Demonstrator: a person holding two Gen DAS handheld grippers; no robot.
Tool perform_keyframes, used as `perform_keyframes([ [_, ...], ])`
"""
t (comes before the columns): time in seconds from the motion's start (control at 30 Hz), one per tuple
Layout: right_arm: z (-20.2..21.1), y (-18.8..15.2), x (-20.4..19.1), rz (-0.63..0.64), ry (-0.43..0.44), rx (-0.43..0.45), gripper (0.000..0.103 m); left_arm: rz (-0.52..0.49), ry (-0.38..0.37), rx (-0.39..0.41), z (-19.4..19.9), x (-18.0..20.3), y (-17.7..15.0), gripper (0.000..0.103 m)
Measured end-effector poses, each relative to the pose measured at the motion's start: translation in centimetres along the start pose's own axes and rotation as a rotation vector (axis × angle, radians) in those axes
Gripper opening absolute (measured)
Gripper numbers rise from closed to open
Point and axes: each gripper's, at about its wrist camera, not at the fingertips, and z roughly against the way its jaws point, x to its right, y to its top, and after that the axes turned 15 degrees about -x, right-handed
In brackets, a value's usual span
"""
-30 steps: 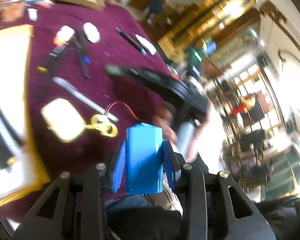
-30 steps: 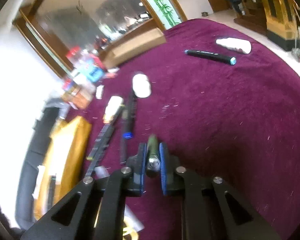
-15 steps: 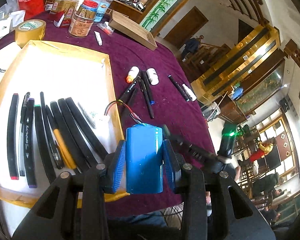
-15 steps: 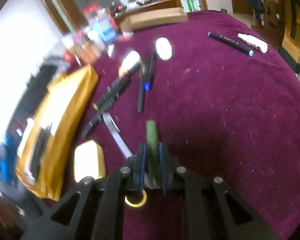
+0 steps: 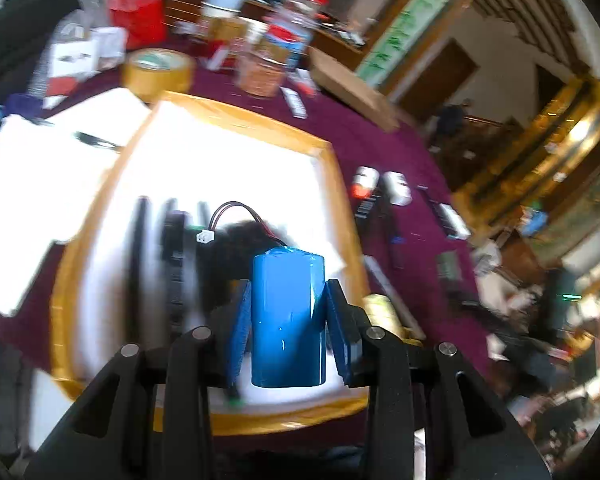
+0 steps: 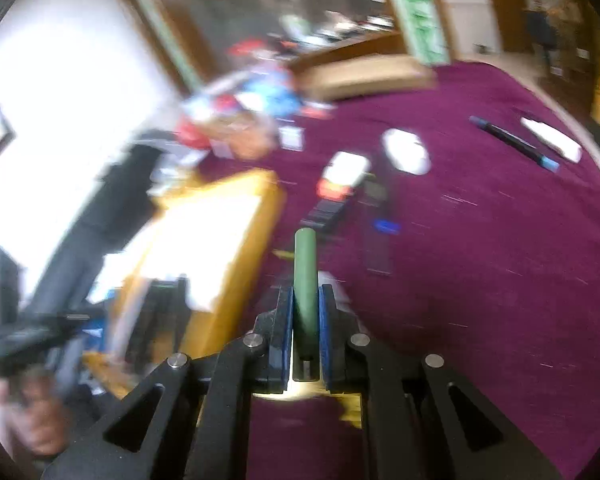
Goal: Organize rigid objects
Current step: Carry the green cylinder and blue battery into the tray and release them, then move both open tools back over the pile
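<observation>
My left gripper (image 5: 288, 312) is shut on a blue battery pack (image 5: 288, 316) with red and black wires and a white plug. It hangs over the near part of a yellow-rimmed white tray (image 5: 342, 200) that holds several dark pens (image 5: 138, 256). My right gripper (image 6: 305, 304) is shut on a green marker (image 6: 304, 276) that points forward, above the maroon cloth beside the tray (image 6: 260, 232). The left gripper with its hand shows blurred at the lower left of the right wrist view.
Loose pens (image 6: 514, 142), white items (image 6: 406, 150) and a red-capped item (image 6: 342, 174) lie on the maroon cloth (image 6: 500, 260) right of the tray. A tape roll (image 5: 158, 70), jars (image 5: 266, 66), a red bag (image 5: 138, 12) and a cardboard box (image 6: 364, 74) stand at the back.
My left gripper has swung further over the tray with the battery pack. My right gripper has moved left toward the tray with the green marker. Both views are blurred by motion.
</observation>
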Motion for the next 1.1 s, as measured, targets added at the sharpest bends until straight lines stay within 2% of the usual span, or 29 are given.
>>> perform_keyframes([
  [0.07, -0.3, 0.2, -2.4, 0.057, 0.073, -0.011, 0.010, 0.013, 0.059, 0.008, -0.3, -0.4, 0.1, 0.033],
  [0.13, -1.5, 0.2, -5.0, 0.113, 0.118, -0.040, 0.011, 0.019, 0.061, -0.003, -0.7, -0.8, 0.2, 0.033],
  [0.2, -3.0, 0.2, -7.0, 0.154, 0.124, -0.079, 0.011, 0.022, 0.072, -0.018, -1.2, -1.0, 0.2, 0.033],
  [0.3, -6.1, 0.3, -9.2, 0.191, 0.097, -0.147, 0.011, 0.010, 0.140, -0.035, -2.0, -0.8, 0.2, 0.033],
  [0.37, -8.1, 0.4, -9.9, 0.200, 0.089, -0.192, 0.011, 0.011, 0.157, -0.046, -2.3, -0.7, 0.1, 0.033],
  [0.53, -10.4, -0.1, -10.4, 0.218, 0.058, -0.238, 0.011, 0.020, 0.175, -0.089, -3.6, -1.7, 0.3, 0.033],
  [0.77, -12.0, 0.3, -10.5, 0.225, 0.007, -0.257, 0.011, 0.036, 0.179, -0.097, -4.0, -2.3, 0.5, 0.034],
  [0.9, -11.6, 0.3, -10.2, 0.214, 0.028, -0.252, 0.013, 0.045, 0.186, -0.086, -3.9, -2.4, 0.4, 0.034],
  [0.97, -11.1, 0.3, -9.8, 0.198, 0.054, -0.244, 0.020, 0.045, 0.174, -0.070, -3.6, -2.3, 0.3, 0.035],
  [1.0, -10.7, 0.3, -9.6, 0.190, 0.071, -0.234, 0.026, 0.046, 0.173, -0.055, -3.3, -2.2, 0.2, 0.038],
  [1.03, -10.2, 0.2, -9.3, 0.186, 0.091, -0.219, 0.028, 0.046, 0.175, -0.038, -2.9, -2.1, 0.1, 0.045],
  [1.1, -8.7, -0.1, -8.7, 0.184, 0.128, -0.192, 0.028, 0.032, 0.191, -0.005, -2.2, -1.5, -0.2, 0.051],
])
